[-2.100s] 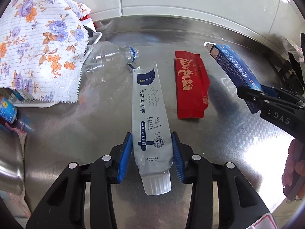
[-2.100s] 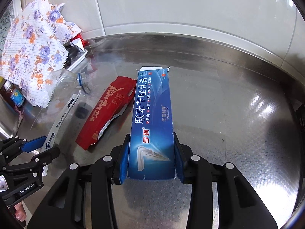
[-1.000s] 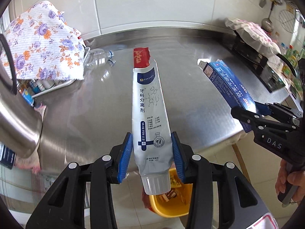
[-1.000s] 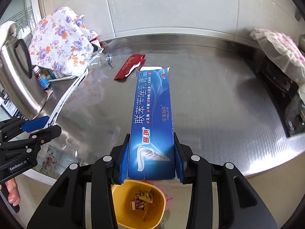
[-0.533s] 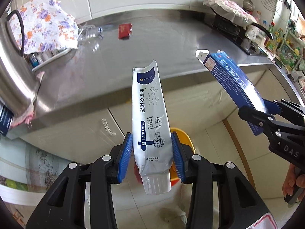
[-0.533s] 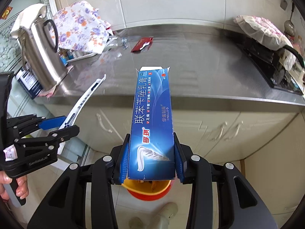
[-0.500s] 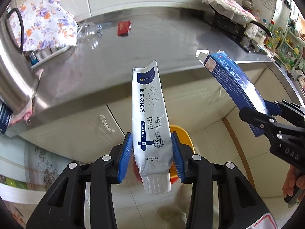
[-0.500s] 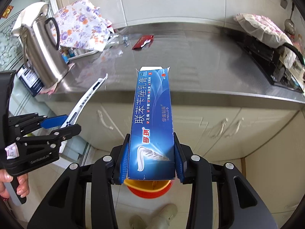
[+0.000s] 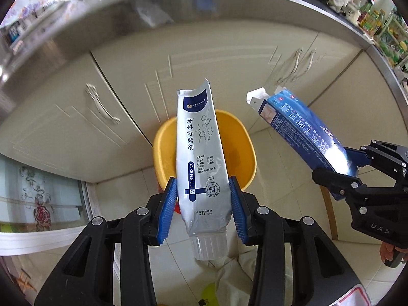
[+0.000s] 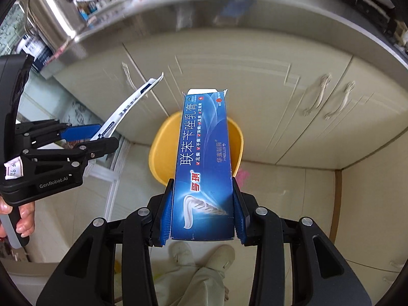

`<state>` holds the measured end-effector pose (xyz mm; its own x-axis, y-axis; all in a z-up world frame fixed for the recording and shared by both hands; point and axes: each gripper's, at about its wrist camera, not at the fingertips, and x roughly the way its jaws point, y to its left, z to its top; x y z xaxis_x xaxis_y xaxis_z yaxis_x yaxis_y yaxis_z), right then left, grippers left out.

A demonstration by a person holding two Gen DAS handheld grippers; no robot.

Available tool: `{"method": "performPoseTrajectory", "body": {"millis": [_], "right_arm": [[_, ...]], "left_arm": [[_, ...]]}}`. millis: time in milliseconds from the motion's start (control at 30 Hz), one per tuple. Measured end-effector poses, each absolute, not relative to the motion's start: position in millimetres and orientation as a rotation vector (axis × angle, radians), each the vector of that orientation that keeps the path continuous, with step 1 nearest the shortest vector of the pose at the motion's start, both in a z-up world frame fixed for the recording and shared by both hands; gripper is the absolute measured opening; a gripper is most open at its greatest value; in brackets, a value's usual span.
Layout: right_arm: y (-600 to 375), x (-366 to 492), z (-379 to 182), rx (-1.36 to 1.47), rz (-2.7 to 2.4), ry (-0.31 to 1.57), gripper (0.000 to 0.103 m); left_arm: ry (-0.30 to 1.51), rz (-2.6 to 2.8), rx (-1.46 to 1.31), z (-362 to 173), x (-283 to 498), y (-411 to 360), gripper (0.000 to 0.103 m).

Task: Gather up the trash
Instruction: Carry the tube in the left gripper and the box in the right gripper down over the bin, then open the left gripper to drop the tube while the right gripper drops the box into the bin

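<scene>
My left gripper is shut on a silver-white tube, its cap toward me, pointing steeply down over a yellow bin on the floor. My right gripper is shut on a blue toothpaste box, held over the same yellow bin. In the left wrist view the blue box and the right gripper hang at the right. In the right wrist view the left gripper with the tube shows at the left. Both items are above the bin's mouth.
Beige cabinet doors rise behind the bin, under the steel counter edge. A steel kettle stands on the counter at left. A person's trouser leg and shoes are on the tiled floor below the grippers. A hand holds the left gripper.
Both grippers have dropped from counter height and tilted downward. The counter has slid to the top of both views and the yellow bin now fills the middle. The grips on tube and box are unchanged.
</scene>
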<state>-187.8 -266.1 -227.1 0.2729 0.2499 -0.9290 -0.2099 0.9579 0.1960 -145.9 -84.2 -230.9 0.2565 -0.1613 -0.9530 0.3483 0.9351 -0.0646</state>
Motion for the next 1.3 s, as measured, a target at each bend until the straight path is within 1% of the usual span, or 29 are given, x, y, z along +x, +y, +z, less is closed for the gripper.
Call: {"method": "performPoseTrajectory", "body": {"millis": [200, 400, 633, 933, 1000, 1033, 1067, 1167, 1300], "right_arm": [[-260.4, -159.3, -288.5, 0.028, 0.392, 1.375, 0.042], [-262.1, -122.7, -341.2, 0.01, 0.436, 1.494, 0.042], [-255.4, -94.5, -375.9, -0.006, 0.454, 1.572, 0.042], [-254.2, -83.6, -389.9, 0.018, 0.472, 1.578, 0.044], [-258.2, -81.8, -387.6, 0.038, 0.471, 1.567, 0.055], [-259.2, -82.6, -385.4, 0.044, 0.474, 1.558, 0.061], [-259.1, -82.3, -382.9, 0.028, 0.47, 1.544, 0.062], [-261.7, -79.6, -380.2, 0.024, 0.457, 1.532, 0.062], [-267.8, -79.0, -376.8, 0.059, 0.438, 1.519, 0.062]], "left_arm": [[1.381, -0.389, 0.194, -296.6, -124.7, -82.7, 0.04], [1.476, -0.447, 0.241, -347.5, -106.6, -77.7, 0.04], [1.548, -0.473, 0.265, -379.7, -88.7, -80.4, 0.04], [1.571, -0.474, 0.263, -391.3, -82.9, -87.2, 0.041], [1.569, -0.466, 0.265, -392.0, -81.4, -87.5, 0.045], [1.568, -0.465, 0.257, -388.6, -83.0, -88.5, 0.056], [1.562, -0.461, 0.252, -387.0, -83.3, -87.9, 0.064], [1.556, -0.463, 0.249, -384.1, -83.4, -88.3, 0.07], [1.559, -0.455, 0.263, -383.4, -83.3, -91.7, 0.07]]}}
